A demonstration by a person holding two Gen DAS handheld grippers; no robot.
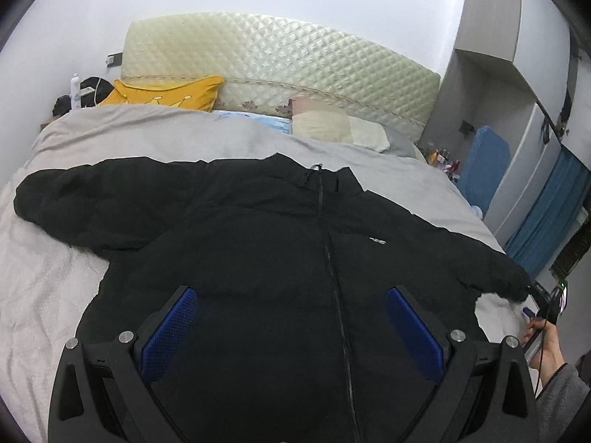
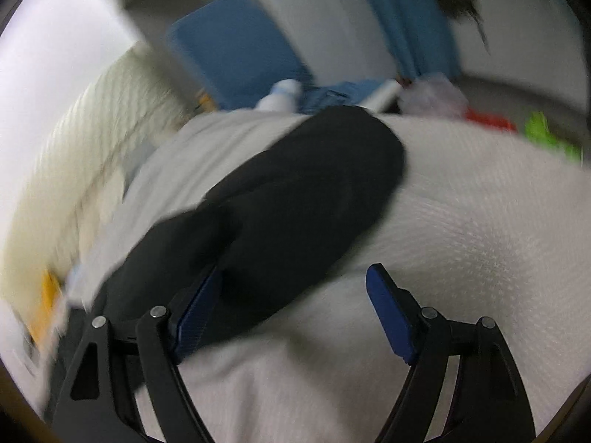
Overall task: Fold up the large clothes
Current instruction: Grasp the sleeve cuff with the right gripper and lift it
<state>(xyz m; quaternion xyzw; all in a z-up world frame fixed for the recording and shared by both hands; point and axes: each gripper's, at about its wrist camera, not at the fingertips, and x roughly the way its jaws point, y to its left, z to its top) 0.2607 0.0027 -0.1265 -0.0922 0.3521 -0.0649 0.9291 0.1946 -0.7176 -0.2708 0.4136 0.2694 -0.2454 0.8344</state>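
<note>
A black puffer jacket lies face up on the bed, zipped, both sleeves spread out. My left gripper is open and hovers over the jacket's lower front, empty. In the blurred right wrist view my right gripper is open just above the jacket's right sleeve, whose cuff points away; the left finger sits at the sleeve's edge. The right gripper also shows in the left wrist view at the sleeve's cuff.
The bed has a light grey duvet and a quilted cream headboard. A yellow pillow and beige pillows lie at the head. A wardrobe and blue items stand right of the bed.
</note>
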